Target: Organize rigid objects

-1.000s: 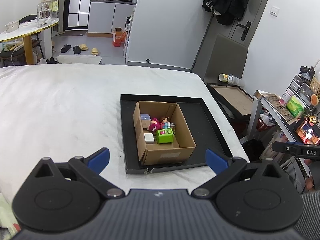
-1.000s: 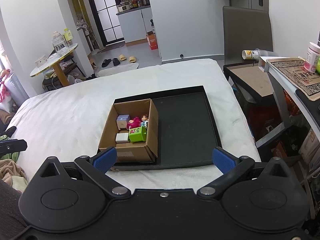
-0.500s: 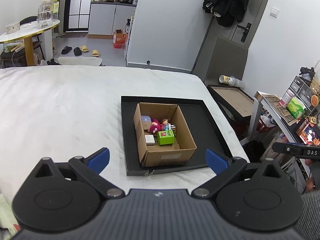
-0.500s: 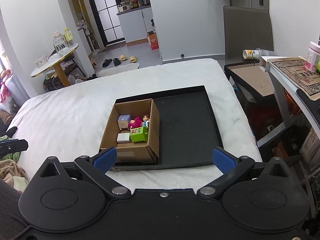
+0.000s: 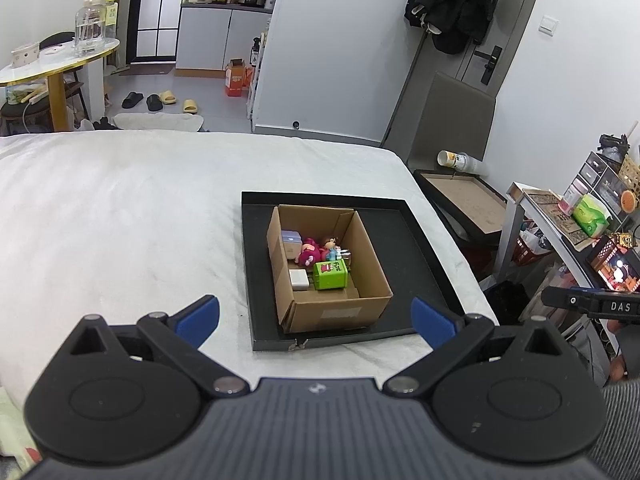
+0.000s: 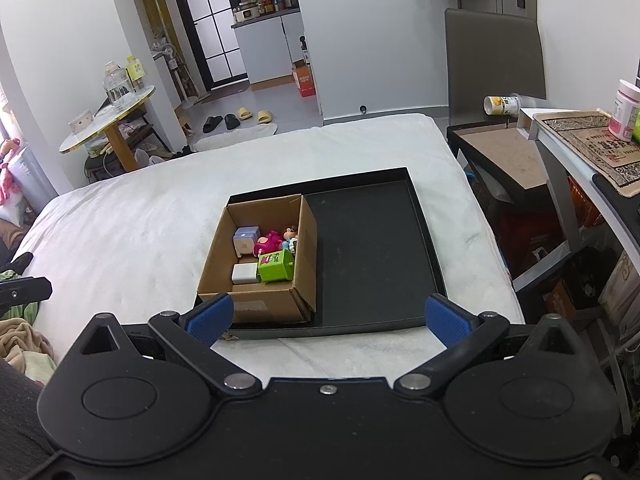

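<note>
An open cardboard box (image 5: 362, 307) (image 6: 306, 240) stands on the left part of a black tray (image 5: 416, 256) (image 6: 372, 248) on a white bed. Inside the box lie a green cube (image 5: 330, 275) (image 6: 275, 266), a white block (image 5: 300, 279) (image 6: 244, 273), a pale blue-white cube (image 5: 291, 239) (image 6: 245, 239), a pink plush toy (image 5: 309, 255) (image 6: 268, 243) and a small figure (image 5: 331, 247) (image 6: 289, 236). My left gripper (image 5: 316, 316) hovers open near the bed's front edge, short of the tray. My right gripper (image 6: 327, 318) is open too, above the tray's near rim. Both hold nothing.
The white bed (image 5: 120, 216) spreads wide to the left of the tray. A dark side table (image 6: 504, 152) with a tipped cup (image 6: 496, 105) and a cluttered shelf (image 5: 576, 216) stand to the right. A round table (image 5: 52, 60) and slippers (image 5: 160, 100) are beyond the bed.
Both grippers drifted slightly, so the box and tray shifted a little in view. The fingers stayed open and the objects did not move.
</note>
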`<action>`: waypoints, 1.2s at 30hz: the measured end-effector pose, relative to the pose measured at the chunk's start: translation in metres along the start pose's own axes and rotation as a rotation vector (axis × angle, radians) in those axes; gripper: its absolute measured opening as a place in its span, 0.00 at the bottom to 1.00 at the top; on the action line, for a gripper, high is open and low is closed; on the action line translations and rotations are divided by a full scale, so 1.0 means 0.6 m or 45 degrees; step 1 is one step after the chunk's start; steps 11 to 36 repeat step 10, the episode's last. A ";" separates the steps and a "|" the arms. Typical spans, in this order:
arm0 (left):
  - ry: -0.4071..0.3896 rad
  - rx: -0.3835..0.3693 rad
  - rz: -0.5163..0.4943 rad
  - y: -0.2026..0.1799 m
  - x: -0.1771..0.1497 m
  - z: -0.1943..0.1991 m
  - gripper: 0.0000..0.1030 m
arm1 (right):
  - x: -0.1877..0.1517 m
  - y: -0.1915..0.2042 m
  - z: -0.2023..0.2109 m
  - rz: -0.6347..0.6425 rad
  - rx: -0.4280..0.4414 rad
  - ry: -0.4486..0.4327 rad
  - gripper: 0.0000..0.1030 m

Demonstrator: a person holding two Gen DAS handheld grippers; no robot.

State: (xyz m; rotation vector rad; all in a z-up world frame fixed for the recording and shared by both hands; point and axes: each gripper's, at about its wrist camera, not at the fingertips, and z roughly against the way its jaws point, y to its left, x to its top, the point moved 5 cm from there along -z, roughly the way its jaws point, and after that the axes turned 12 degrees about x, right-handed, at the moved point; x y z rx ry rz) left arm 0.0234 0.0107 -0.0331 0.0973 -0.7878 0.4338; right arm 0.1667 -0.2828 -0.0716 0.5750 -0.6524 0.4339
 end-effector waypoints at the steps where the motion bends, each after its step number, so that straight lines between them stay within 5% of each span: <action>1: -0.001 0.000 0.001 0.000 0.000 0.000 0.99 | 0.000 0.000 0.000 0.001 0.000 0.000 1.00; 36: 0.003 -0.005 0.014 0.000 -0.001 0.000 0.99 | 0.000 0.000 0.000 0.001 0.001 -0.001 1.00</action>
